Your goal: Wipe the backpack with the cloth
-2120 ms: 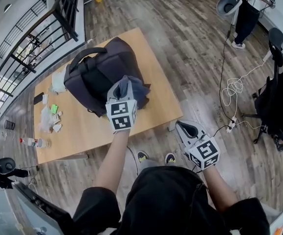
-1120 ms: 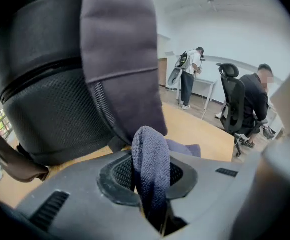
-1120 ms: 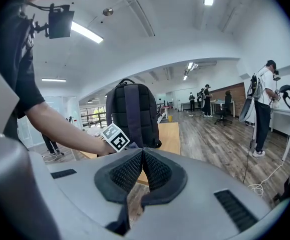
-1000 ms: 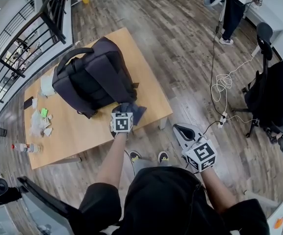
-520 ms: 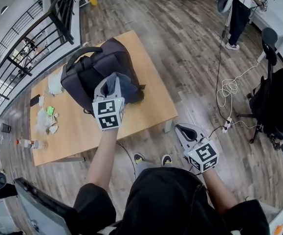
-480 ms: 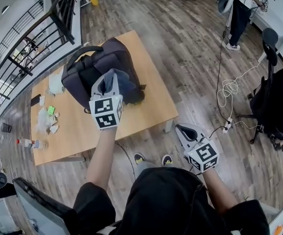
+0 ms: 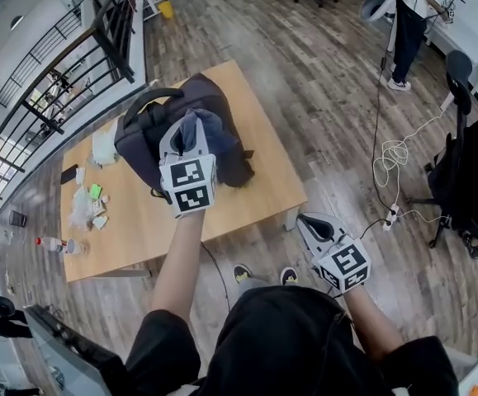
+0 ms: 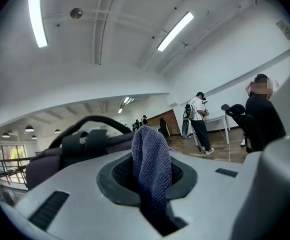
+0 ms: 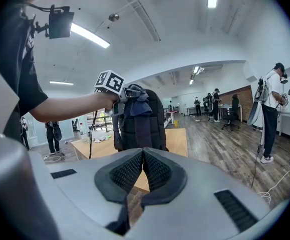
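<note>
1. We have the left gripper (image 7: 186, 132) clamped on 1 fold of the blue-grey cloth (image 8: 150, 169), held up at the backpack's top.
2. The dark backpack (image 7: 144, 139) stands upright on the wooden table (image 7: 259, 180).
3. Right gripper (image 9: 142, 156): jaws together, empty, off the table's near edge.
4. The cloth is soft and light, so it likely bunches. The backpack may tip, so we'd brace its top handle (image 7: 152, 96).

Looks like a big open office or lab-type loft. There's plank flooring (image 7: 305, 64), an office chair (image 7: 463, 66) and a white cable (image 7: 395, 151) coiled on the floor. A black mezzanine railing (image 7: 73, 68) runs along one side, with strip lights (image 8: 175, 31) overhead.
</note>
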The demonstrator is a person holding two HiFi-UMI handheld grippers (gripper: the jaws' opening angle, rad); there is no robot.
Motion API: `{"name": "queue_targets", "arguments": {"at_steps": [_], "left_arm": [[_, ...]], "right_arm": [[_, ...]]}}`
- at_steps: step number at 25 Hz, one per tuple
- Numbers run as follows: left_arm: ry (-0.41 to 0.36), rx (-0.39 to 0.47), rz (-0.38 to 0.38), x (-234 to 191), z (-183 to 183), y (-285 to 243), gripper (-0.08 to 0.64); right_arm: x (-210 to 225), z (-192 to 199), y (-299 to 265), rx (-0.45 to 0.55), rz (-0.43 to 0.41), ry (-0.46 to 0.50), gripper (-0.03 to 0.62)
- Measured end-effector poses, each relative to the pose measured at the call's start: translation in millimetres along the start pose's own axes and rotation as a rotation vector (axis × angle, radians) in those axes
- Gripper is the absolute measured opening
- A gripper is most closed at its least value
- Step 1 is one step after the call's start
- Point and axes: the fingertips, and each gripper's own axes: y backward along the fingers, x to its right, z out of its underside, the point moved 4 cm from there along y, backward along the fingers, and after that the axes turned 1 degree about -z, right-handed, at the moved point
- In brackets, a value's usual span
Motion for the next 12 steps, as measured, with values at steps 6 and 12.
{"name": "queue_targets", "arguments": {"at_steps": [6, 12], "left_arm": [[-0.103, -0.02, -0.066, 23.2, 44.2, -10.2, 0.066], [-0.098, -0.013, -0.105, 34.5, 74.5, -17.0, 0.066]], "right_arm": [[-0.5, 6.7, -2.0, -0.013, 0.005, -0.016, 0.013], [5.4, 17.8, 1.1, -0.033, 0.028, -0.039, 0.013]]}}
